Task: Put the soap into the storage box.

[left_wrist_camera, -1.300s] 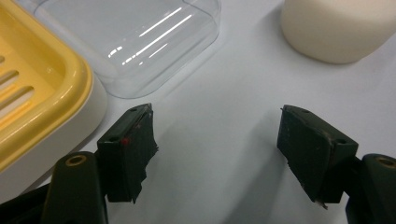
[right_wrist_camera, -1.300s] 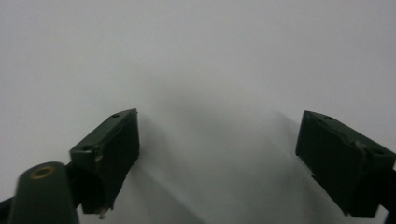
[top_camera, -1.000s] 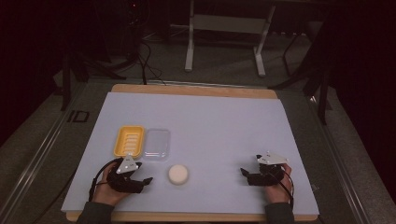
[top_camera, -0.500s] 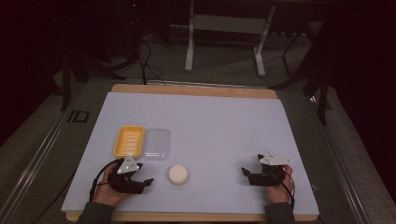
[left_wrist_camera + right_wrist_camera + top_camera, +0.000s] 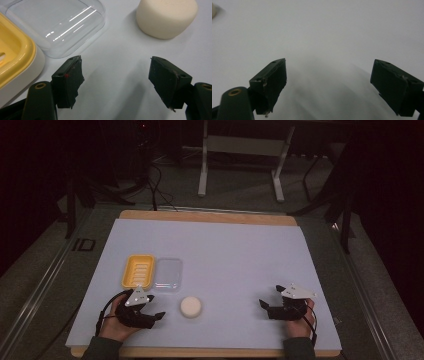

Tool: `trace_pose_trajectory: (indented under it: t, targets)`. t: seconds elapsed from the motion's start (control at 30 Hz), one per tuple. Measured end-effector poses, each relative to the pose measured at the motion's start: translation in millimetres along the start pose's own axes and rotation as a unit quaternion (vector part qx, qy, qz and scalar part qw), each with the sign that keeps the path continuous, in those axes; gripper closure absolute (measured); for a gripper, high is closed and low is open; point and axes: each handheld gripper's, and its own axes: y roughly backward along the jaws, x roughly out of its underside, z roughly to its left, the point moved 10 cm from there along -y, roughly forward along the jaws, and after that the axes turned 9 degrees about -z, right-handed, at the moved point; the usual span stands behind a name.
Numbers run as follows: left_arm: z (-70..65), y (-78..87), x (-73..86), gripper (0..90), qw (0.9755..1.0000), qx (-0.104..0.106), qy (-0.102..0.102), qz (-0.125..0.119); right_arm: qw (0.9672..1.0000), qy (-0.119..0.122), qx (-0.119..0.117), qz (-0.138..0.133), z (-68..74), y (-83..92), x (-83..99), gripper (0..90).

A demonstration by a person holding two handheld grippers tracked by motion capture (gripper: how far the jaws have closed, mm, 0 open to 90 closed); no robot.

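A round cream soap bar [image 5: 191,306] lies on the white sheet near the front. Behind and to its left sit a yellow soap dish [image 5: 138,270] and a clear plastic lid [image 5: 168,274], side by side. My left gripper [image 5: 159,315] rests on the sheet just left of the soap, jaws apart with nothing between them. In the left gripper view [image 5: 116,75] the soap [image 5: 166,17] is ahead at the right, the lid [image 5: 57,25] ahead at the left, and the yellow dish [image 5: 12,55] at the left edge. My right gripper [image 5: 262,305] rests at the front right, open over bare sheet [image 5: 328,77].
The white sheet [image 5: 225,250] covers a wooden board whose edge shows at the back and front. Dark floor, cables and a metal stand's legs [image 5: 240,170] lie beyond the far edge. A sliver of the soap [image 5: 213,11] shows at the right gripper view's top left.
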Motion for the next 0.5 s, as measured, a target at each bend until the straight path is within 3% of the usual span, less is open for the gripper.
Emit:
trace_pose_trajectory:
  t: [0.5]
  targets:
    - [-3.9,6.3,-8.1,27.0,0.9995,0.003,-0.027,0.016,0.9998,0.005,0.002,-0.017,0.6,2.9,-2.4,13.9]
